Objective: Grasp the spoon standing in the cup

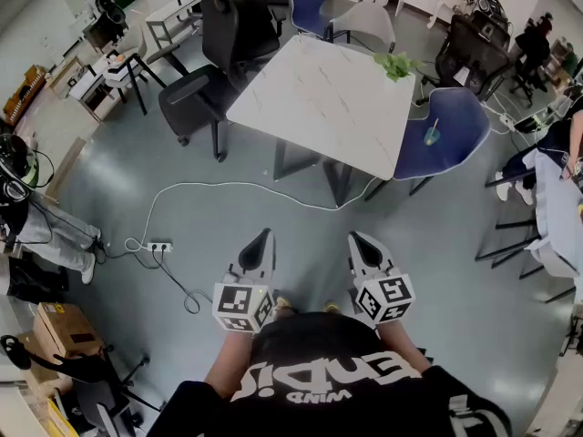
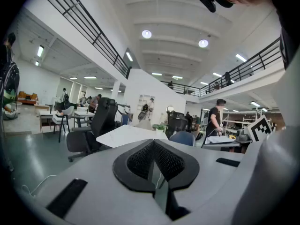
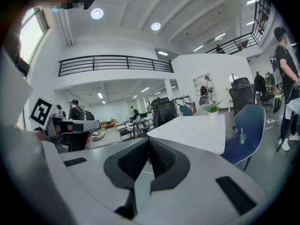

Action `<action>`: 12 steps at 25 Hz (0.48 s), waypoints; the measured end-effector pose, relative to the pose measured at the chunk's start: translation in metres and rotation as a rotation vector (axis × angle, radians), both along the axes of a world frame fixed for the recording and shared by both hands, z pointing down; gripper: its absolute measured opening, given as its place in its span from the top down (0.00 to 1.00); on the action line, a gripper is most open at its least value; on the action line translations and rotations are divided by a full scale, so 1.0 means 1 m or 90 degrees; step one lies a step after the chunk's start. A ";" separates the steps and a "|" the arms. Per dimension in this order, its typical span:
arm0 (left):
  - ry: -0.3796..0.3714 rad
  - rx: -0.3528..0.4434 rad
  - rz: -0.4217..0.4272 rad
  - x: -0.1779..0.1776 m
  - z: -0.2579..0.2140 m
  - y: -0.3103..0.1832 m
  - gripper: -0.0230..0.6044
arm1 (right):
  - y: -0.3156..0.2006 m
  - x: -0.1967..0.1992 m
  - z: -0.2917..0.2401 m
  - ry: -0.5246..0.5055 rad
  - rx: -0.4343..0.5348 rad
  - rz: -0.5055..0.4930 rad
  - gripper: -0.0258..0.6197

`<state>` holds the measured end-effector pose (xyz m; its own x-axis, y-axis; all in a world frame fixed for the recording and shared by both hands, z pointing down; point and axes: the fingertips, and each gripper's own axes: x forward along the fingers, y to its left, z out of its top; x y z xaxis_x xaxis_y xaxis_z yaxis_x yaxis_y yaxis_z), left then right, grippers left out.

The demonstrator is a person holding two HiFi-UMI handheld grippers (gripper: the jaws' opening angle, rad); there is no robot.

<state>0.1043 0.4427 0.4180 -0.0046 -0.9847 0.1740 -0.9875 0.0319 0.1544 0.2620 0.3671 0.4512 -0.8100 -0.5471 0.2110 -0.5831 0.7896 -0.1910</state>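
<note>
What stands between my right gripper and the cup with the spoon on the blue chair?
Nothing visible. Bare grey floor lies between the right gripper and the blue chair, where the green cup with the spoon sits on the seat. The white table has its near corner close beside that path, on its left.

An open-plan office hall, shown by black swivel chairs [image 1: 228,25], a white table [image 1: 319,98] and a railed mezzanine [image 3: 115,64].

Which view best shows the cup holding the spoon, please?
Right gripper view: the cup stands side-on on the blue chair, spoon upright. The head view shows it small, from above; the left gripper view misses it.
</note>
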 end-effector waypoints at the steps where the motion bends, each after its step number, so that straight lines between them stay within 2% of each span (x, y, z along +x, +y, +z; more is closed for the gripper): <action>1: 0.001 0.000 0.001 -0.001 0.000 0.000 0.94 | 0.000 -0.002 0.000 0.001 -0.001 -0.001 0.94; 7: 0.001 0.002 0.019 -0.007 -0.001 -0.005 0.94 | 0.004 -0.015 0.001 0.003 0.003 -0.008 0.94; 12: 0.013 0.012 0.035 -0.020 -0.003 -0.007 0.94 | 0.005 -0.028 0.006 0.005 0.000 0.012 0.94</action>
<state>0.0844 0.4359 0.4151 0.0534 -0.9865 0.1545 -0.9844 -0.0260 0.1739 0.2339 0.3717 0.4576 -0.7977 -0.5625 0.2175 -0.5997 0.7782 -0.1866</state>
